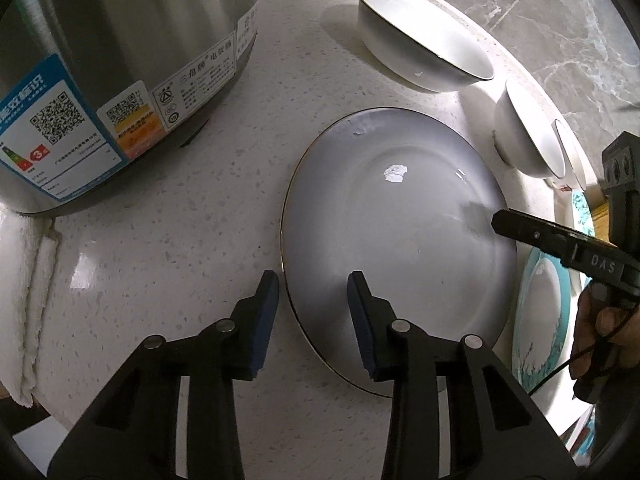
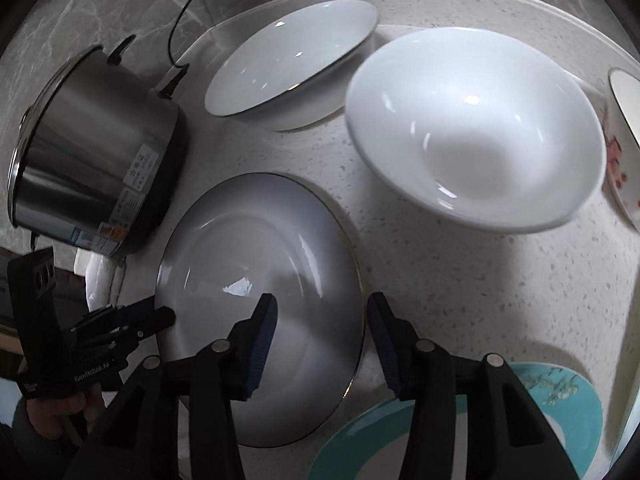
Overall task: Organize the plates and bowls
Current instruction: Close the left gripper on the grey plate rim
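Left gripper [image 1: 313,289]: jaws spread, nothing between the pads. The left pad sits over bare counter, the right pad over the grey plate [image 1: 396,236]; the plate's gold-edged rim runs through the gap. Judgement: lined up to pinch the rim at the plate's 7 o'clock edge, not yet touching as far as can be told.

Right gripper [image 2: 322,308]: jaws also spread, empty. The plate's rim at its 4 o'clock side passes between the two pads in the right wrist view. In the left wrist view one finger of this gripper reaches over the plate's 3 o'clock edge. Judgement: both tools straddle opposite sides of the same plate, likely for a two-handed lift.

Grey plate: lies flat on the speckled counter [image 1: 168,208], face up, round, so no long axis; it opens straight upward.

Outward: teal-rimmed plate [image 2: 576,404] just beside the grey plate at 4 o'clock, flat, possibly the stacking target. White bowl [image 2: 476,128] at 1 o'clock, upright and blurred. Shallow gold-rimmed bowl [image 2: 288,60] at 12 o'clock. Steel rice cooker [image 1: 112,48] at 10 o'clock, a folded white cloth [image 1: 32,304] by its base.
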`<move>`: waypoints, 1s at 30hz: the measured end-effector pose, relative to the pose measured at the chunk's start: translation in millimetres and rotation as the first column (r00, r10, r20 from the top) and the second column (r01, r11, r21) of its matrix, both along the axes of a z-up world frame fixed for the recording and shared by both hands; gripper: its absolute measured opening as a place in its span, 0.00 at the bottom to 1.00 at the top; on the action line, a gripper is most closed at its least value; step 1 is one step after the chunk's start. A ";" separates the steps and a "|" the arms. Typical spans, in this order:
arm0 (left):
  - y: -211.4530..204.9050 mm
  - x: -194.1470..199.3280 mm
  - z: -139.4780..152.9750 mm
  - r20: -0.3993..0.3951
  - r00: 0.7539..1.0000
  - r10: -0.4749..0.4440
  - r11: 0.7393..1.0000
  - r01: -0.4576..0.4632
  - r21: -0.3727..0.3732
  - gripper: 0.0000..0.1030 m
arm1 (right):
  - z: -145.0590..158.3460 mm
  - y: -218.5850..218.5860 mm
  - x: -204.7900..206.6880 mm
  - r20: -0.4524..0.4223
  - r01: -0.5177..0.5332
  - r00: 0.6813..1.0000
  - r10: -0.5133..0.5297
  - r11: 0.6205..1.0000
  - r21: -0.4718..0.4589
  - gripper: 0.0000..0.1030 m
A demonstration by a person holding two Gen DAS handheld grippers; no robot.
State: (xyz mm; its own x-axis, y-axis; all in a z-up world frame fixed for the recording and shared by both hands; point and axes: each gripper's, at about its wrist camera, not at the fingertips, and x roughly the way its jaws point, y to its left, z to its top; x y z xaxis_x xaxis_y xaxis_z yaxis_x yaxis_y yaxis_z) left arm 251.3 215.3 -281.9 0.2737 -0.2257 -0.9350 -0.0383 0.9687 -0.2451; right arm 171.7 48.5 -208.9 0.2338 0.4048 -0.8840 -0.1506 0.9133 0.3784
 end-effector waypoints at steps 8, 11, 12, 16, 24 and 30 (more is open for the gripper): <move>8.2 0.1 1.8 -0.012 1.000 -0.005 1.000 0.005 -0.027 0.28 | -2.6 5.6 0.0 0.002 -0.014 1.000 0.014 0.996 -0.083 0.27; 6.6 1.3 0.9 -0.015 1.000 -0.019 0.999 0.018 -0.031 0.27 | -4.9 -0.5 2.5 -0.019 0.003 1.000 -0.004 0.999 -0.053 0.25; 6.6 1.8 1.0 -0.016 1.000 -0.022 0.999 0.022 -0.030 0.27 | -5.2 -0.3 2.9 -0.021 0.004 1.000 -0.005 0.999 -0.054 0.25; 10.1 3.9 1.7 -0.014 1.000 -0.023 0.999 0.023 -0.035 0.24 | -6.9 -1.4 3.9 -0.032 0.021 0.999 -0.022 0.999 -0.040 0.23; 15.2 4.7 5.1 -0.009 1.000 -0.028 0.999 0.028 -0.024 0.24 | -6.5 -3.3 -1.6 -0.043 0.075 0.996 -0.076 0.997 -0.020 0.22; 15.0 3.4 7.0 -0.010 0.999 -0.035 0.999 0.035 -0.026 0.24 | -3.4 -3.1 -7.3 -0.042 0.104 0.994 -0.105 0.994 -0.022 0.22</move>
State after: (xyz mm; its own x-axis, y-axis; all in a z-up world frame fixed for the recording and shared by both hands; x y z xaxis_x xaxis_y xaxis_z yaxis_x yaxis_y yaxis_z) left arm 254.7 230.3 -274.9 0.2550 -0.2592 -0.9316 -0.0075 0.9628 -0.2699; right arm 164.4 45.4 -212.3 0.2355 0.3622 -0.9019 -0.0375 0.9307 0.3639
